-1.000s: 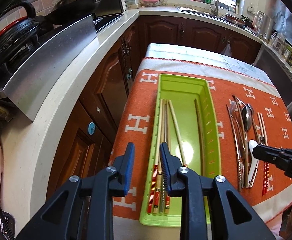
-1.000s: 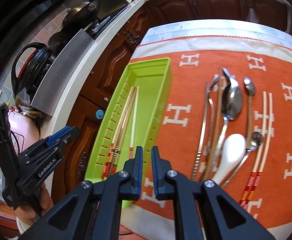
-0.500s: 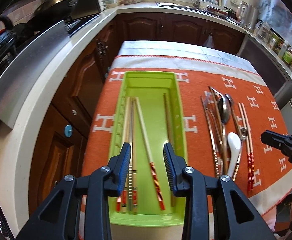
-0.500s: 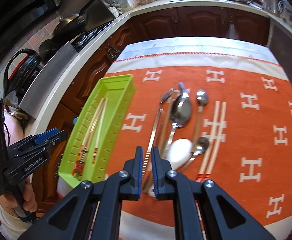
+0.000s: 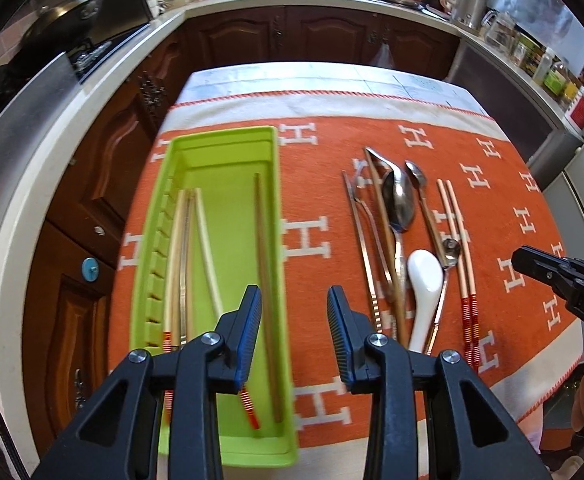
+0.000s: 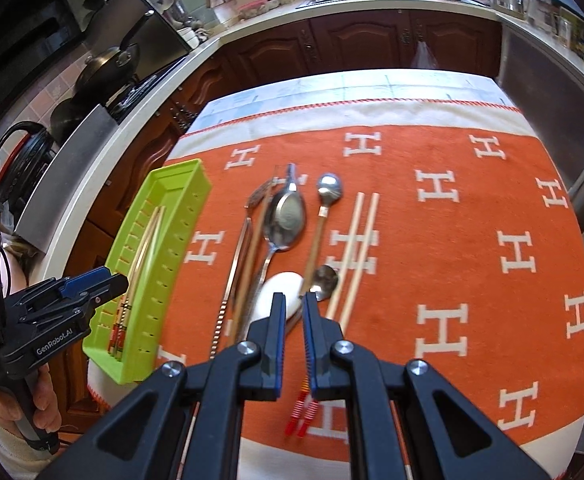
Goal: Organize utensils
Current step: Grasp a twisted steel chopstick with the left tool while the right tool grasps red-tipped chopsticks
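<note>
My right hand-held gripper (image 6: 290, 334), clenched empty, hovers lower centre over the white ceramic spoon (image 6: 278, 294); left hand-held gripper (image 5: 294, 334) released beside the lime-green plastic tray (image 5: 228, 152).

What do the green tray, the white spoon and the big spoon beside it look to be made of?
Green tray: likely plastic, with its uniform lime colour, moulded slots and soft sheen. White spoon: probably glazed ceramic, being thick, opaque and glossy, though melamine is possible. Big spoon: metal, apparently polished steel, with a mirror-like grey bowl.
</note>
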`<state>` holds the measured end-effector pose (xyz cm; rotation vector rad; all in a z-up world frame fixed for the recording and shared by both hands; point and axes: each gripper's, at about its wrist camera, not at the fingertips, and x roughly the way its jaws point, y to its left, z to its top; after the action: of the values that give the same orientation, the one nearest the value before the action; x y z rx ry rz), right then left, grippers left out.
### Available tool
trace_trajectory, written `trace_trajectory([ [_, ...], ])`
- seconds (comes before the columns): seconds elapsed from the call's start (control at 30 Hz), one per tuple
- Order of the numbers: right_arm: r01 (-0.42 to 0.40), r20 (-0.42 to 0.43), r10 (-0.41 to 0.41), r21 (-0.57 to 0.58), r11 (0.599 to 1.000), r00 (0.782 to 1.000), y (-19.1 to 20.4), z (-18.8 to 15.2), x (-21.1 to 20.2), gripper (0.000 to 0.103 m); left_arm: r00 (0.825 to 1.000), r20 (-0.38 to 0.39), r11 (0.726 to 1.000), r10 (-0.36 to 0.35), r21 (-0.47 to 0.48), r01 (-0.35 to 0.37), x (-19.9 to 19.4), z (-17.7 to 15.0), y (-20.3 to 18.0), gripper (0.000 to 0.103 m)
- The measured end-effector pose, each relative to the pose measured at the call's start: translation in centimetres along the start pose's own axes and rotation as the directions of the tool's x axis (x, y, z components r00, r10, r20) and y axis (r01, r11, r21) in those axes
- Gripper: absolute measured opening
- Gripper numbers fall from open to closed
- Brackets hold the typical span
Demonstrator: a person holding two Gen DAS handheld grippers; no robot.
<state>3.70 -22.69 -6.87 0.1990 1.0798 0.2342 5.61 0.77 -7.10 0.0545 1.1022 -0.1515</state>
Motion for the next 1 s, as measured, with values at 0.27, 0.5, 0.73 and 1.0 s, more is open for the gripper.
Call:
trace_trajectory([
  [0.27,0.008,-0.014,-0.008,0.034,0.999,1.000,-2.5,-0.2,0.9,0.009,0.997,-0.045,0.998,-0.063,-0.018,0.063,2.6,1.2,-1.7,0.032],
  [0.5,0.006,-0.030,-0.004,0.064,0.998,1.000,-4.6,-0.5,2.0,0.009,0.988,-0.113,0.993,-0.107,-0.053,0.102,5.9,1.9,-2.3,0.032],
  [0.73,-0.001,-0.056,0.006,0.086,0.996,0.998,-5.8,-0.9,3.2,0.009,0.981,-0.157,0.993,-0.115,-0.044,0.109,8.5,1.8,-3.8,0.029],
  [1.0,-0.020,-0.069,0.025,0.080,0.997,0.997,-6.0,-1.0,3.8,0.009,0.981,-0.180,0.997,-0.069,-0.029,0.065,10.0,1.6,-4.4,0.029],
])
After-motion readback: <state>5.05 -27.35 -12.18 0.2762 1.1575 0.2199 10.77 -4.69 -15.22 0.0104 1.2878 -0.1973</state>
